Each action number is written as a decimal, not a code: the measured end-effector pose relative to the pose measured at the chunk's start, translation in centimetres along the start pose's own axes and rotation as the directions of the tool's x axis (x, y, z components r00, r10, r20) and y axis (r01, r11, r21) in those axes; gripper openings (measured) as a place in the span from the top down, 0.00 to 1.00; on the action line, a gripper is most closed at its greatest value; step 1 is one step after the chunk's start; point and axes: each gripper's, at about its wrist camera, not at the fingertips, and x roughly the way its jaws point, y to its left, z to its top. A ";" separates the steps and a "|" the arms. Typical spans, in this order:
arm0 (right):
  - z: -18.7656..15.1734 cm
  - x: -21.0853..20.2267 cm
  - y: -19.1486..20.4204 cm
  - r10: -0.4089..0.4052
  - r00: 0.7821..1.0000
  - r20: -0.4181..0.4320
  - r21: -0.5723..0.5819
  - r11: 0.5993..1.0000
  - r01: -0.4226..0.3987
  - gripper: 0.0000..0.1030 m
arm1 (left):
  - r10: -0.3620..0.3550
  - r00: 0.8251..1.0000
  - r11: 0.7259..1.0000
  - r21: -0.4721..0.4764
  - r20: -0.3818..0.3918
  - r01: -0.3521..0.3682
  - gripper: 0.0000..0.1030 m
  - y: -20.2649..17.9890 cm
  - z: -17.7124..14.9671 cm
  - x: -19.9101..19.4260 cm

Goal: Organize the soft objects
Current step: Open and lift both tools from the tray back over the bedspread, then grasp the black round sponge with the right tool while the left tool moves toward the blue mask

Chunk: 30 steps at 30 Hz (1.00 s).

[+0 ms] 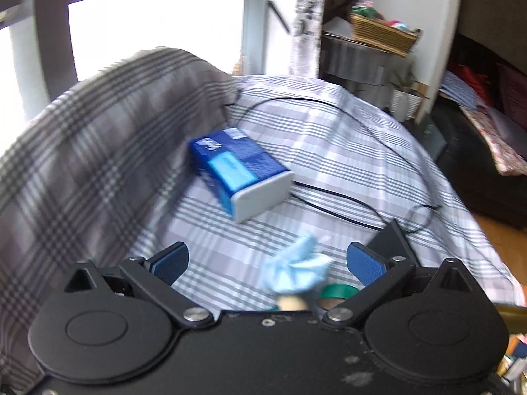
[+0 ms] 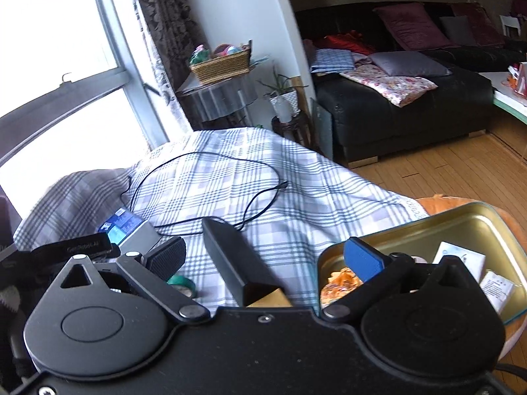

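A blue tissue pack (image 1: 242, 176) lies on the plaid sheet (image 1: 329, 138), against the raised grey plaid cloth (image 1: 98, 138). A crumpled light-blue cloth (image 1: 294, 270) lies just in front of my left gripper (image 1: 268, 263), which is open and empty above it. My right gripper (image 2: 265, 258) is open and empty, over a black rectangular block (image 2: 237, 260). The tissue pack also shows at the left of the right wrist view (image 2: 123, 225). The left gripper's body (image 2: 75, 247) shows there too.
A black cable (image 1: 349, 194) loops across the sheet (image 2: 230, 177). A gold metal tin (image 2: 461, 230) with packets sits at the right. Green tape rolls (image 1: 339, 291) lie near the cloth. A wicker basket (image 2: 222, 64) stands on a side table; a dark sofa (image 2: 395, 98) is beyond.
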 end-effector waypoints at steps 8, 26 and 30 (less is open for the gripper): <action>-2.4 2.9 6.6 0.052 0.992 -0.114 -0.153 0.986 -0.069 0.04 | 0.160 0.985 0.965 -0.201 -0.065 -0.170 0.01 5.8 0.8 3.7; -4.8 10.9 13.1 0.025 0.955 -0.296 -0.282 0.953 -0.112 0.14 | 0.003 0.966 0.933 -0.347 -0.258 -0.095 0.01 7.6 -1.2 9.2; -6.3 12.3 14.4 0.020 0.940 -0.342 -0.326 0.935 -0.139 0.15 | 0.020 0.967 0.911 -0.394 -0.254 -0.122 0.01 8.6 -1.4 9.4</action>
